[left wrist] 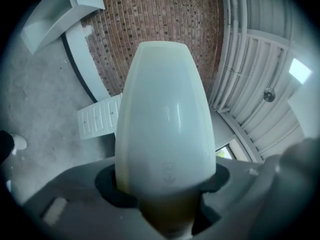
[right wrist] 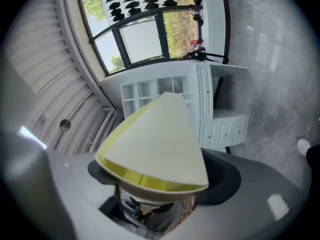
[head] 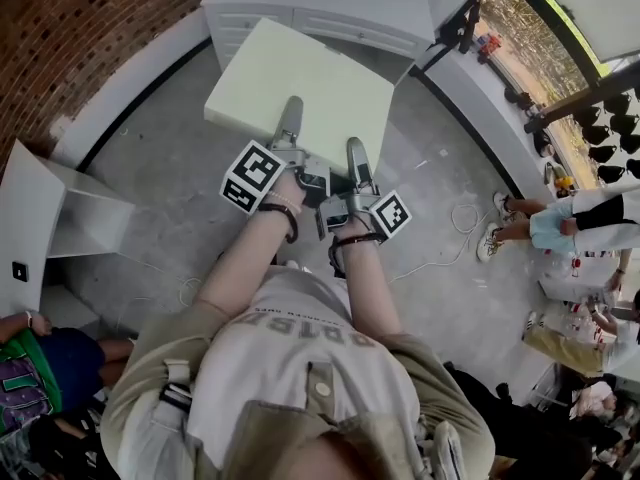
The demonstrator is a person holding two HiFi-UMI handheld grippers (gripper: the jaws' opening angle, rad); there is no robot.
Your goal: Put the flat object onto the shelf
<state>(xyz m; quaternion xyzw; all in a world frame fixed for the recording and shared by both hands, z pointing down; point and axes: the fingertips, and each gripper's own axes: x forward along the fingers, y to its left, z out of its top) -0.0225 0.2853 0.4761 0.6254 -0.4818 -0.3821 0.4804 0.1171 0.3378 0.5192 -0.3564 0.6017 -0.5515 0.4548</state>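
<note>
The flat object is a pale, cream-white board (head: 300,78), held above the concrete floor in front of the person. My left gripper (head: 292,108) reaches over the board's near edge and is shut on it; in the left gripper view the board (left wrist: 162,119) fills the space between the jaws. My right gripper (head: 356,150) is at the same edge, just to the right. In the right gripper view a corner of the board (right wrist: 157,141), with a yellow edge, lies between the jaws with a dark gap under it. An open white shelf unit (head: 60,213) stands at the left.
A white cabinet with drawers (head: 320,13) stands beyond the board, beside a cubby unit (right wrist: 150,89) below the windows. A brick wall (head: 80,18) rises at the far left. A white cable (head: 462,230) lies on the floor at the right, where people (head: 560,223) stand. Another person (head: 30,368) is at the lower left.
</note>
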